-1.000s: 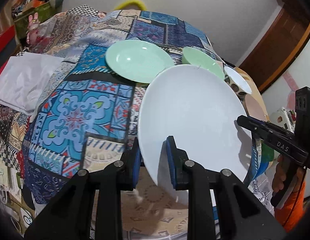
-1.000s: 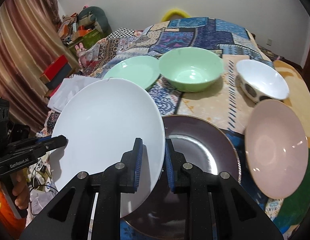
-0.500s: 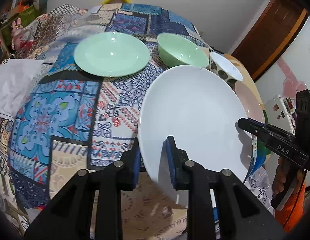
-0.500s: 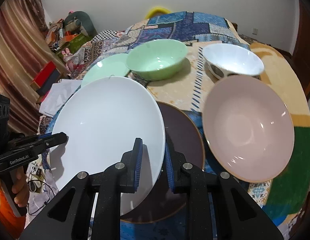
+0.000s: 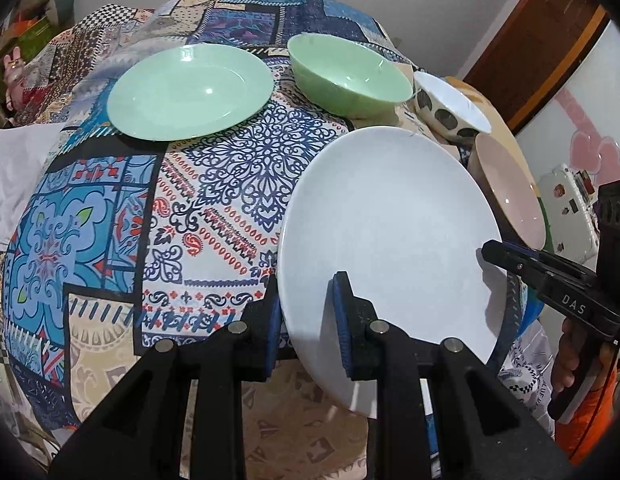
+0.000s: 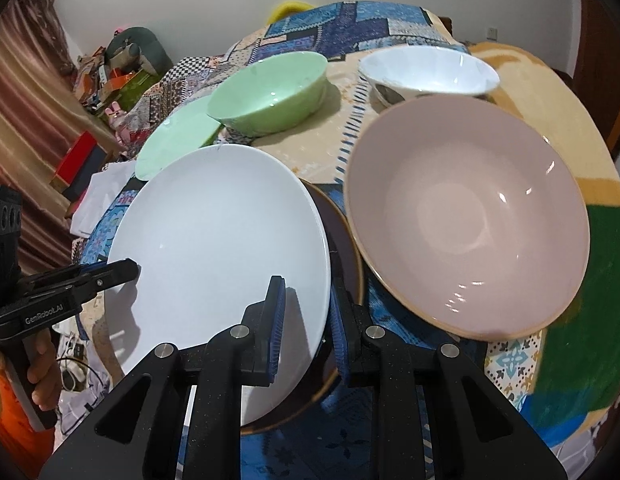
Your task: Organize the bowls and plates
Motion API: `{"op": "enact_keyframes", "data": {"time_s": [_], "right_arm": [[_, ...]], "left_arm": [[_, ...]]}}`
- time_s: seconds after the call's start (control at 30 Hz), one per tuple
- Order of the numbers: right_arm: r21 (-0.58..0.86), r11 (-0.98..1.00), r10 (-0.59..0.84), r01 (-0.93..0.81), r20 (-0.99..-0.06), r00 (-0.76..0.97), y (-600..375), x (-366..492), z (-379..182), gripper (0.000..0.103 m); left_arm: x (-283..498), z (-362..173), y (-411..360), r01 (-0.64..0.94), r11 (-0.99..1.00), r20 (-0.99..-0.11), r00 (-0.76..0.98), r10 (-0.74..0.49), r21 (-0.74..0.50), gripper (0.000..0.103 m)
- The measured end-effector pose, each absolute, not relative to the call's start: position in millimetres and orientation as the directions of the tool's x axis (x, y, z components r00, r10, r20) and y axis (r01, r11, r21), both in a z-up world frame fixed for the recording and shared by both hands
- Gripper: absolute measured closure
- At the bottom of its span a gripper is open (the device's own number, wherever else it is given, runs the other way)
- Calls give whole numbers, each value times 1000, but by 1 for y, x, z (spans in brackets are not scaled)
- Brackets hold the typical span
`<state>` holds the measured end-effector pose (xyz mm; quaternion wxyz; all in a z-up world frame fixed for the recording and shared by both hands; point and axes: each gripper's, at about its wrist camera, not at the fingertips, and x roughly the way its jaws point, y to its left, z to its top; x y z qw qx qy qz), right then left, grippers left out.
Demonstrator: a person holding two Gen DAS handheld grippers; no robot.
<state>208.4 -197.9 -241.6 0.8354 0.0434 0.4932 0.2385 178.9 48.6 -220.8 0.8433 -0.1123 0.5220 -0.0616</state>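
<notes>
The white plate [image 5: 389, 240] is held clear of the patterned cloth [image 5: 214, 200], tilted, by both tools at once; the left gripper [image 5: 306, 320] is clamped on the plate's near-left rim, one pad on the upper face and one beneath; the right gripper [image 6: 306, 320] is clamped on the opposite rim in the same way, one pad above and one below the edge. Neither pair of fingers shows a free gap; both are closed on the plate.

Directly beneath and just beyond the right gripper's fingers lies the dark brown plate [image 6: 345, 240], partly covered by the white plate; judged from this overlap, the white plate is being brought over it for stacking, but contact between the two cannot be confirmed. To the right of the same fingers sits the pink plate [image 6: 469, 220], close beside the brown one. Ahead of the fingers, further away, stand the green bowl [image 6: 270, 92] and the white spotted bowl [image 6: 429, 68]; the green plate [image 5: 190, 92] lies ahead and to the left of the left gripper's fingers, apart from the others.

Progress assessment: early stage; no finished stack is visible; the white plate is not yet set down. Remaining, by judgement: release the white plate, gather the pink and green plates, and nest the two bowls.
</notes>
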Motion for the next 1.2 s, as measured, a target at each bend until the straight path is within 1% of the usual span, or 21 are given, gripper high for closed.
{"op": "enact_keyframes", "data": {"time_s": [0.27,0.57,0.8,0.87,0.97,1.07,1.2], "right_arm": [[320,879,450,-353,-803,391,-202,210,-244,83],[297,885,433,-358,-807,402,-204,207,-241,83],[296,885,433,-358,-805,406,-207,204,-239,81],[266,897,407,-352,-808,426,-208,203,-237,80],[285,888,429,-362,-799,422,-210,202,-234,80],[260,892,415,-369,-795,443,-207,200,-229,80],[235,890,410,-390,-786,463,-199,198,-221,80]], "left_arm": [[187,-230,47,-16,969,-879,426,-215,-245,78],[190,-232,41,-4,972,-884,418,-211,-234,76],[190,-234,36,11,977,-883,426,-198,-213,75],[189,-233,35,20,977,-879,433,-199,-211,75],[186,-228,34,28,979,-873,449,-192,-201,75],[182,-221,37,26,980,-865,466,-187,-198,71],[174,-209,42,26,982,-847,501,-177,-189,62]]}}
